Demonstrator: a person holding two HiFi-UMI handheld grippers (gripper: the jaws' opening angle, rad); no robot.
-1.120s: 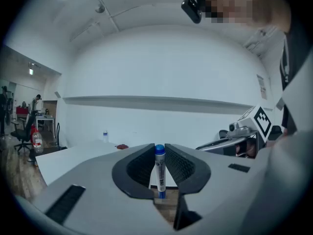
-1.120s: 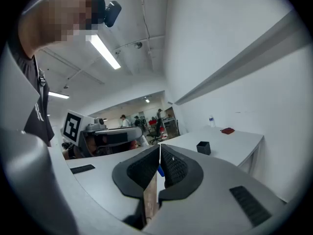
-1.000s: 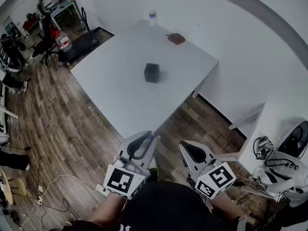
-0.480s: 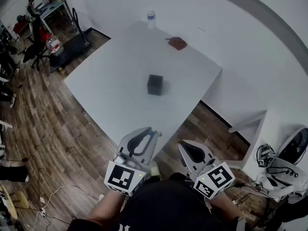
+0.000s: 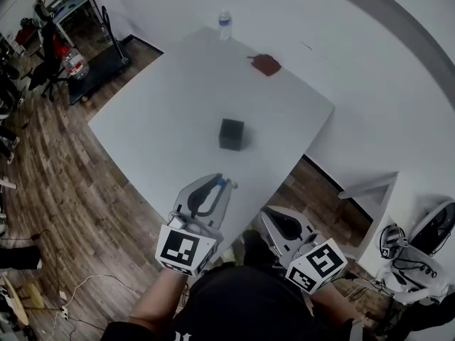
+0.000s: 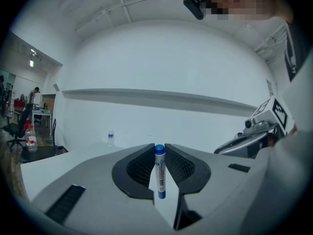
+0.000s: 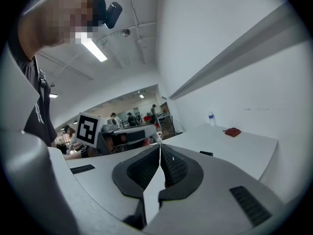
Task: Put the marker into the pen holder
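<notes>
**A:** Left gripper [image 6: 160, 149] status?

**B:** Fingers clamped on the marker [image 6: 160, 173]. It has a white barrel and a blue cap, and runs along the gap between the pads. The cap sits at the fingertip end.

**A:** Right gripper [image 7: 159, 148]?

**B:** Fingers pressed together, nothing between them.

**A:** Pen holder?

**B:** The pen holder [image 5: 231, 134] is a black cube standing on the white table [image 5: 156, 112]. It is straight ahead of the left fingertips and well apart from them. From the right fingertips it is ahead and to the left. Neither gripper touches it.

**A:** Where are the tips relative to the table?

**B:** In the head view the left fingertips overlap the near edge. The right fingertips sit just beside that edge, over the wood floor [image 5: 85, 212].

**A:** Anything else on the table?

**B:** A water bottle [image 5: 225, 24] stands at the far corner, well beyond the holder. A reddish-brown thing [image 5: 266, 65] lies far ahead of the right fingertips.
</notes>
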